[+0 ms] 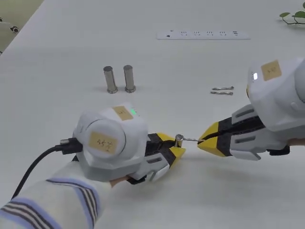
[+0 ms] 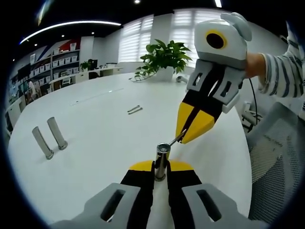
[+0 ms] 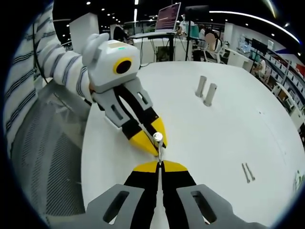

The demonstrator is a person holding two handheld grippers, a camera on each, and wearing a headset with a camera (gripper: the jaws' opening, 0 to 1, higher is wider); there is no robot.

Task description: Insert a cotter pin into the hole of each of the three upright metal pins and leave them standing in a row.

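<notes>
Clamps a metal pin (image 1: pixel 178 139) upright in the left gripper (image 1: pixel 175 150), lower half hidden by the jaws. Pinches a cotter pin (image 1: pixel 190 140) in the narrowed right gripper (image 1: pixel 201 140), tip at the pin's head; hole too small to make out. Beyond the left gripper, two standing pins (image 1: pixel 119 78); beyond the right, two loose cotter pins (image 1: pixel 222 90).

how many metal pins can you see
3. Two standing pins are side by side on the table; the third pin is upright in the left gripper, with the right gripper holding a cotter pin at its top. None looks hidden.
</notes>
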